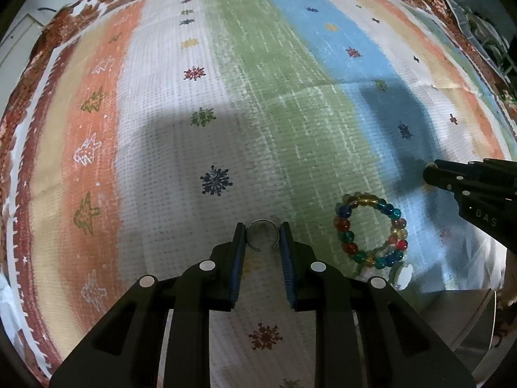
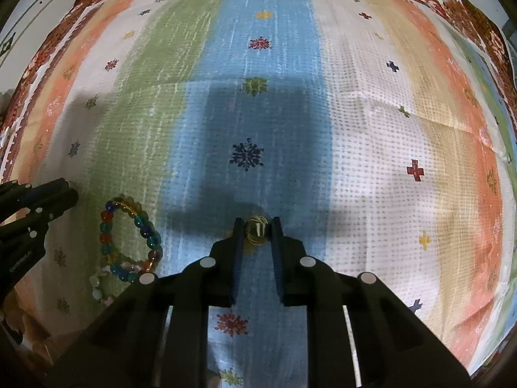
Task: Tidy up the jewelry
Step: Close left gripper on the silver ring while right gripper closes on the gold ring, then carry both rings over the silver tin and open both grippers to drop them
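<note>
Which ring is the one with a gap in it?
The thin silver ring between the left gripper's fingers: its band is open on one side. The gold ring in the right gripper looks chunkier, with a pale stone.

Both pictures are round fisheye views, so the striped woven cloth with little flower prints (image 1: 258, 97) bulges in the middle and bends hard toward the dark corners. The far cloth toward 12 o'clock is bright, so the light seems to come from behind and above. Big soft grey shadows lie over the middle of each view. The shiny coloured glass bead bracelet (image 1: 371, 229) shows tiny glints. Edges look smeared; the centre is fairly sharp.
</note>
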Action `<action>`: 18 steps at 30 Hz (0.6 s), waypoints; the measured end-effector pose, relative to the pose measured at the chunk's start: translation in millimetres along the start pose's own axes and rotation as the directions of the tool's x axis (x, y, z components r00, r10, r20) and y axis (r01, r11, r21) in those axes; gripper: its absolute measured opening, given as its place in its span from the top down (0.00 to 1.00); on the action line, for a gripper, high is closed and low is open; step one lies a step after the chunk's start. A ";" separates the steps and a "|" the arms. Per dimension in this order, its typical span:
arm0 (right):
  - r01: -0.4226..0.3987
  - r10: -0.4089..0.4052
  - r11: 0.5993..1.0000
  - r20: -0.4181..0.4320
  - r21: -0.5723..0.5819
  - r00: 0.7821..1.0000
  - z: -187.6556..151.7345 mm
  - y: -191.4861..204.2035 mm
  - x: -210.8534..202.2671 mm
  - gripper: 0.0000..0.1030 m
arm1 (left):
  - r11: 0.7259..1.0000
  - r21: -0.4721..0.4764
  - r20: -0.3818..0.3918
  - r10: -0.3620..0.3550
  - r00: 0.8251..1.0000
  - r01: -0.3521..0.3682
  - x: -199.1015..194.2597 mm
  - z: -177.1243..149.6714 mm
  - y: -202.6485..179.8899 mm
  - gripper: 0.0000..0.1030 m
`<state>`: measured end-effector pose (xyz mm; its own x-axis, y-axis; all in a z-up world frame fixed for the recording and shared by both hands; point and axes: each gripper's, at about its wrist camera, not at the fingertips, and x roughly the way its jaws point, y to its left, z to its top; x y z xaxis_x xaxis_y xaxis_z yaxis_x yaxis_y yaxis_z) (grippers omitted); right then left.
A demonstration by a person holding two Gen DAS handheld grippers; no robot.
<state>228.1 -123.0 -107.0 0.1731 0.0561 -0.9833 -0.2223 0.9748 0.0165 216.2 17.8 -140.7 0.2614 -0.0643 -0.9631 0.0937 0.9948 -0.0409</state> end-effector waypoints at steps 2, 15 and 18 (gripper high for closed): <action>-0.005 0.005 1.000 0.007 0.000 1.000 -3.3 -3.1 -5.1 0.83 | 1.000 -0.001 0.004 -0.005 1.000 0.005 -2.2 -1.7 3.0 0.80; -0.001 0.005 0.998 0.088 -0.055 0.996 -22.9 10.7 -52.5 0.83 | 1.000 -0.005 0.035 -0.026 0.999 0.026 -19.8 -6.6 0.6 0.80; -0.006 0.013 0.998 0.104 -0.065 0.994 -30.7 16.0 -60.8 0.83 | 0.999 -0.003 0.046 -0.032 0.998 0.032 -26.0 -10.0 -2.8 0.80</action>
<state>184.6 -117.4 -52.5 0.2694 0.0912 -0.9587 -0.2852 0.9584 0.0110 199.6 17.4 -118.2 0.3020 -0.0997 -0.9481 0.0988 0.9924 -0.0729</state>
